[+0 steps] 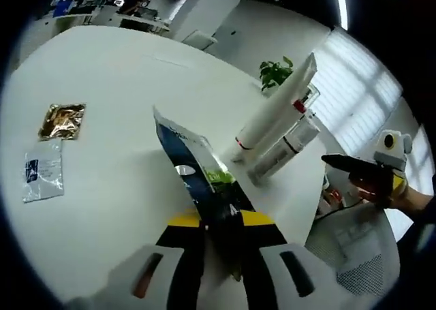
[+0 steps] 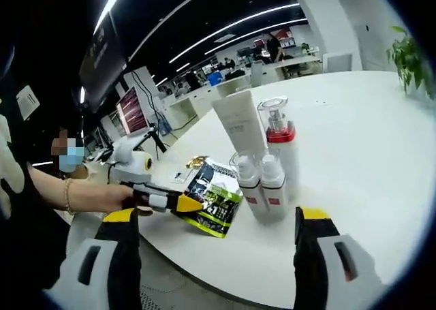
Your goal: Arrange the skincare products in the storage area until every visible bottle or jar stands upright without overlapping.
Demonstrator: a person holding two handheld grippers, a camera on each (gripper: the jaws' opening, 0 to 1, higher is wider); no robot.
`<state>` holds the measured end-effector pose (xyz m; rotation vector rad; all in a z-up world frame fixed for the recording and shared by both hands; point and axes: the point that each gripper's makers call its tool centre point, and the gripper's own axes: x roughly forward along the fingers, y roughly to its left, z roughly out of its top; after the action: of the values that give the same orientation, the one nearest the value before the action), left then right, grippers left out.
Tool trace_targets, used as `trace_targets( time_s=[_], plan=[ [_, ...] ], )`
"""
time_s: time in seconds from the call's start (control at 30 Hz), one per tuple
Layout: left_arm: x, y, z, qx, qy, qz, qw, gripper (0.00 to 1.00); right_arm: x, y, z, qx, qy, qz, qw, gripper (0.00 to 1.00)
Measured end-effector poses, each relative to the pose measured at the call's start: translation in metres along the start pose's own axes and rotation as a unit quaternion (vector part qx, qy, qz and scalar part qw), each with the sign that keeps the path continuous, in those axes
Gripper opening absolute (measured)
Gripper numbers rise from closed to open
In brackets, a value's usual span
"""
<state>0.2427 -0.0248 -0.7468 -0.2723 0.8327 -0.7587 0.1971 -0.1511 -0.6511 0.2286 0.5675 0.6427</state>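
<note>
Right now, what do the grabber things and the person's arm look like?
The left gripper has black jaws with yellow tips on pale grey mounts with slots. The right gripper looks the same: black jaws, yellow tips, grey slotted mounts. In the right gripper view the person wears a thin bracelet and a dark sleeve.

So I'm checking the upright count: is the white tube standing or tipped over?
Standing. In the right gripper view the white tube rises cap-down from the table behind the two small bottles, beside the red-collared pump bottle.
</note>
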Motion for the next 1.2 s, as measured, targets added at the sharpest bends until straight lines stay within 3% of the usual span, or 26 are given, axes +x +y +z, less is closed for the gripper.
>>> trace_targets(
  time_s=[0.3,0.47,0.8,1.2],
  plan=[
    [-0.001,0.007,-0.003,0.073,0.019,0.041,0.9963,0.22,0.001,0.000,-0.002,0.001,0.004,0.000,1.0000,0.94],
    [-0.002,0.012,-0.005,0.087,0.030,0.053,0.9944,0.25,0.001,0.000,-0.001,0.001,0.004,0.001,1.0000,0.93],
    [-0.001,0.013,-0.006,0.147,0.051,0.083,0.9843,0.33,0.000,0.000,-0.001,0.002,0.003,0.000,1.0000,0.93],
    [-0.006,0.015,-0.006,0.187,0.066,0.101,0.9748,0.37,0.000,0.001,-0.003,0.000,0.010,-0.002,0.9999,0.93]
  ],
)
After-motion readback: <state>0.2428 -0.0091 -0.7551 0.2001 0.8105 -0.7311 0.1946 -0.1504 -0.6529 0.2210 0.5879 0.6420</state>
